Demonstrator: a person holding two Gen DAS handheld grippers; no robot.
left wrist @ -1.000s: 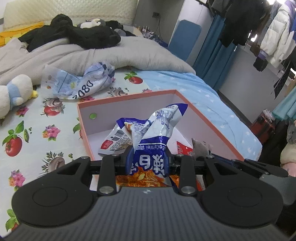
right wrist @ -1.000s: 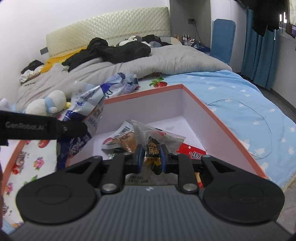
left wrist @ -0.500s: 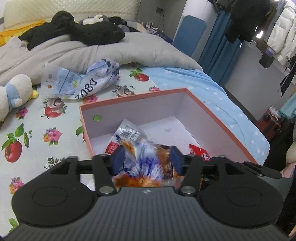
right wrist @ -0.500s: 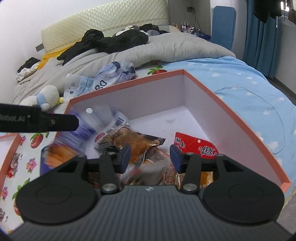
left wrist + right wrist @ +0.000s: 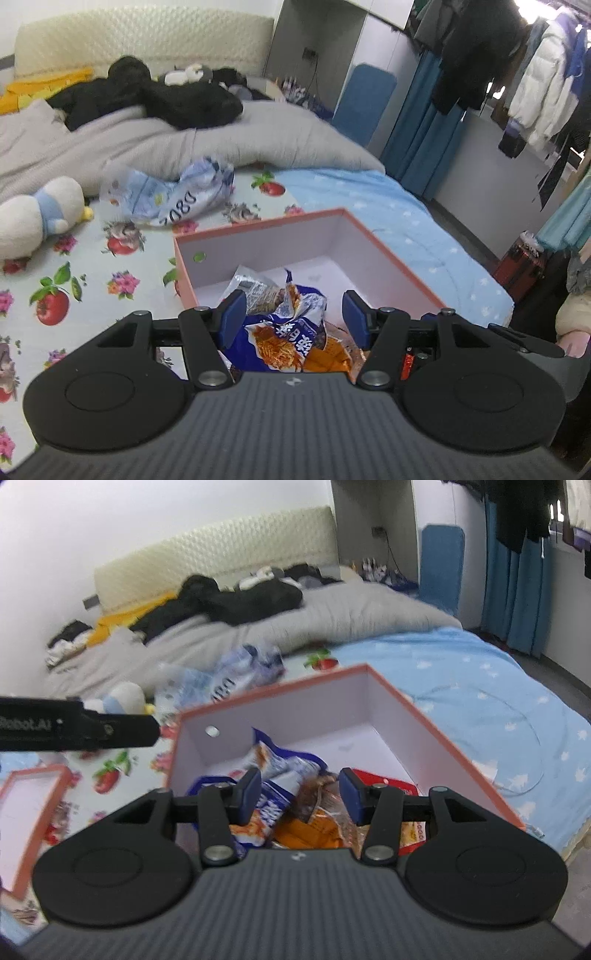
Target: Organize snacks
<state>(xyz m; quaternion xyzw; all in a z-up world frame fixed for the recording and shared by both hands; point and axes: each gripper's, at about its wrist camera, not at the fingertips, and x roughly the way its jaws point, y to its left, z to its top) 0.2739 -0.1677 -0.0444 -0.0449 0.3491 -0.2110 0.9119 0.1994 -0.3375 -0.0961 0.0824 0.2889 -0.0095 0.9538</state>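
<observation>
An orange-rimmed white box [image 5: 258, 226] sits on the flowered bed sheet and holds several snack packets. In the left wrist view my left gripper [image 5: 293, 314] hangs open above the box's near end. A crumpled blue noodle-snack bag [image 5: 288, 334] lies loose in the box below its pads, which do not touch it. In the right wrist view my right gripper [image 5: 300, 794] is open too, over the same box [image 5: 424, 716]. Beneath it lie the blue bag [image 5: 282, 768], a brown packet [image 5: 317, 799] and a red packet [image 5: 384, 781]. The left gripper's finger [image 5: 92, 729] crosses at the left.
A crumpled blue-and-white plastic bag [image 5: 173, 195] and a plush toy [image 5: 33, 218] lie on the sheet beyond the box. Behind them is a grey duvet [image 5: 184, 147] with black clothes on it. A second orange-rimmed tray [image 5: 37, 805] lies left of the box. The bed's edge drops off on the right.
Both grippers were shut on packets a second ago, the left on the blue bag, the right on a clear-wrapped snack. Both opened, the packets fell into the box, and both grippers rose.
</observation>
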